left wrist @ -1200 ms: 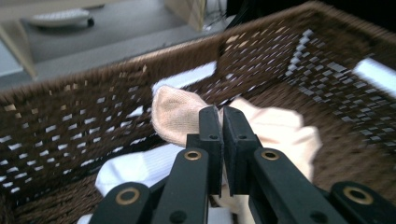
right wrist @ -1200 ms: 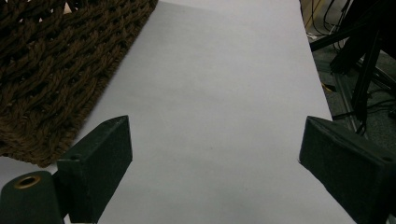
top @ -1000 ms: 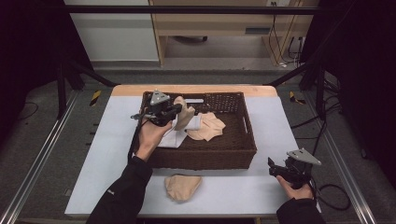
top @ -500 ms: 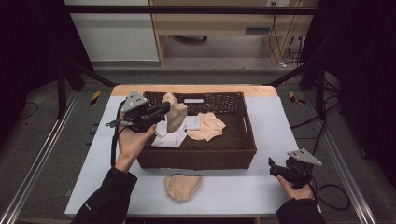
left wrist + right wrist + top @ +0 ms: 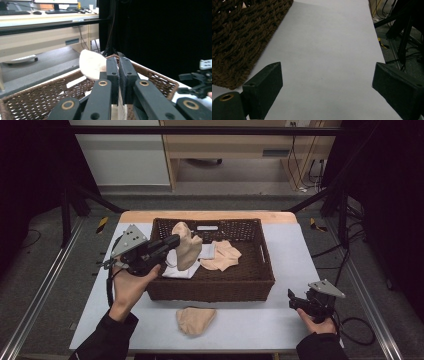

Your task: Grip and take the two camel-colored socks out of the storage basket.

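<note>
A beige sock [image 5: 187, 249] hangs from my left gripper [image 5: 173, 241], which is shut on it above the left part of the brown wicker basket [image 5: 210, 287]. In the left gripper view the black jaws [image 5: 118, 67] pinch the fabric, and the sock's pale rounded end [image 5: 91, 65] bulges to their left. Inside the basket lie a second beige sock [image 5: 223, 256] and a white cloth [image 5: 182, 270]. A third beige sock [image 5: 195, 319] lies on the table in front of the basket. My right gripper [image 5: 292, 299] rests open at the table's front right, with nothing between its jaws [image 5: 327, 82].
The grey tabletop [image 5: 329, 45] stretches ahead of the right gripper, with the basket's corner [image 5: 239, 37] to its left. Black frame rails border the table on both sides. The other hand's gripper [image 5: 197, 82] is visible beyond the basket rim [image 5: 37, 102].
My left gripper has risen and drawn back to the left with the beige sock, which now hangs higher over the basket. The right gripper has stayed still.
</note>
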A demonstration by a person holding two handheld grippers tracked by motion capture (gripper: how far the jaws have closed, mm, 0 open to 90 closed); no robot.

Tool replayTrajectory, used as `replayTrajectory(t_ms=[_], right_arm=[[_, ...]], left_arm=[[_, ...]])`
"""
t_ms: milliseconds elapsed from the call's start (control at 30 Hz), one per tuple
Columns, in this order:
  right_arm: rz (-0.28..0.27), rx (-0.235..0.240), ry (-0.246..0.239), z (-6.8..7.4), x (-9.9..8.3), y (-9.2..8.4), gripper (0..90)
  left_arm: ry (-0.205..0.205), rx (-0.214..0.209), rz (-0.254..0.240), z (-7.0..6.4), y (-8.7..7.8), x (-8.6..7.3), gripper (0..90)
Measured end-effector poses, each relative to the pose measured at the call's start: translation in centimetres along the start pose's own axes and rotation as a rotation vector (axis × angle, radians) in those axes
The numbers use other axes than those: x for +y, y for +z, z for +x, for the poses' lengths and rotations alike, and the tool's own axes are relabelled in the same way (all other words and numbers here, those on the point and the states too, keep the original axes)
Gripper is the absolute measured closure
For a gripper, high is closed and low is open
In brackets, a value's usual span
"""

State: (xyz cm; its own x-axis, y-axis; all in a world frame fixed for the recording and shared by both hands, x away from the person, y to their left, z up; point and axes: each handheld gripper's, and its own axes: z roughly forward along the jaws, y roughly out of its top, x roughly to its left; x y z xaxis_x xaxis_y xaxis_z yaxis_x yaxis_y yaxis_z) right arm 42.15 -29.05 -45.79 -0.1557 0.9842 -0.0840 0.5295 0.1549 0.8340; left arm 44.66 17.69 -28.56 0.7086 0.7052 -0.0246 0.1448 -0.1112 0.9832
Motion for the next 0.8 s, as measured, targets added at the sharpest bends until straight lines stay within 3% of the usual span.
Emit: replayTrajectory(t_ms=[400, 800], right_arm=[[0.001, 0.001, 0.001, 0.0, 0.0, -0.1, 9.6], [0.0, 0.0, -0.003, 0.1, 0.0, -0.2, 9.7]], left_arm=[[0.043, -0.051, -0.038, -2.3, -2.9, -0.6, 86.5], [0.038, -0.093, -0.026, -3.8, -4.7, -2.5, 86.5]])
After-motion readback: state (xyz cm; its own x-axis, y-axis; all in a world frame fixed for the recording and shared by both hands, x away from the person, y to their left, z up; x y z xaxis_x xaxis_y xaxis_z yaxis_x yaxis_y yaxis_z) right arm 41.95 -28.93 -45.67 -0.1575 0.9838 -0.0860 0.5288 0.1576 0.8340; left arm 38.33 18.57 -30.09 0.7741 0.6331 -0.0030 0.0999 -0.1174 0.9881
